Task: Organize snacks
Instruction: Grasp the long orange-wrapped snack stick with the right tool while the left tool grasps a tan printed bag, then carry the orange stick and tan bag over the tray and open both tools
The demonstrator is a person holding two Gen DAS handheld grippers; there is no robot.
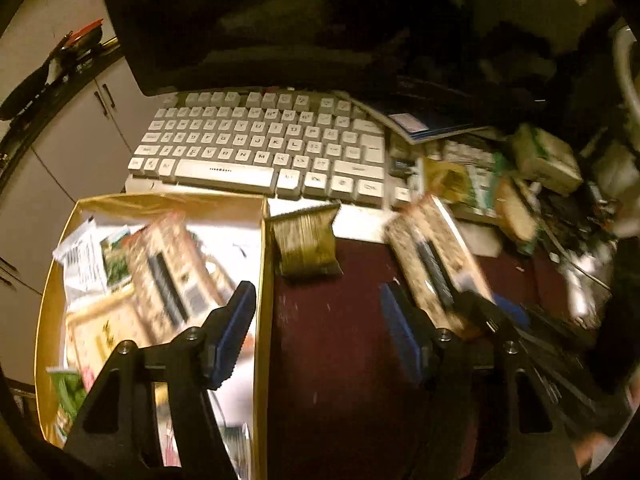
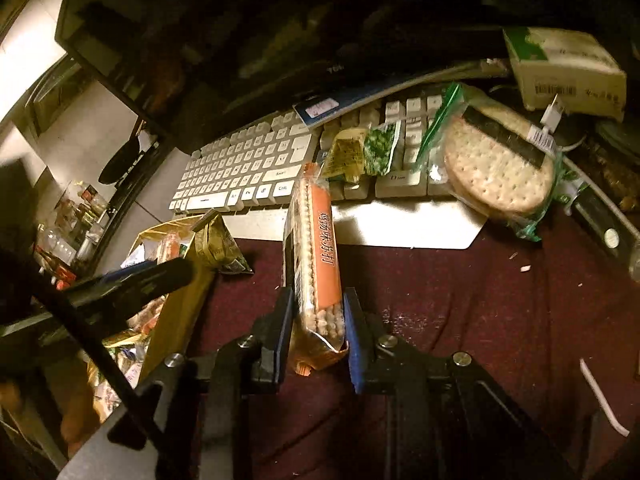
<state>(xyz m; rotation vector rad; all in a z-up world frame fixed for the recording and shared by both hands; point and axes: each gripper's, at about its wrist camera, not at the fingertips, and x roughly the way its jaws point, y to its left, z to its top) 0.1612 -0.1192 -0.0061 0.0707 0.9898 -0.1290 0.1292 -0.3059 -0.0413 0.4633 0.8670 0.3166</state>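
Observation:
A gold box [image 1: 262,320] holds several snack packs at the left of the dark red table; it also shows in the right wrist view [image 2: 176,308]. My left gripper [image 1: 316,332] is open and empty, straddling the box's right wall. My right gripper [image 2: 316,320] is shut on an orange cracker pack [image 2: 316,252] and holds it above the table, right of the box. The same pack [image 1: 432,256] shows blurred in the left wrist view. An olive green packet [image 1: 306,242] lies beside the box's far right corner.
A white keyboard [image 1: 256,148] lies behind the box under a dark monitor [image 1: 280,20]. A bag of round crackers [image 2: 496,168], small green and yellow packets [image 2: 360,152] and a white-green carton [image 2: 564,68] sit at the right. Cabinets [image 1: 72,152] stand at the left.

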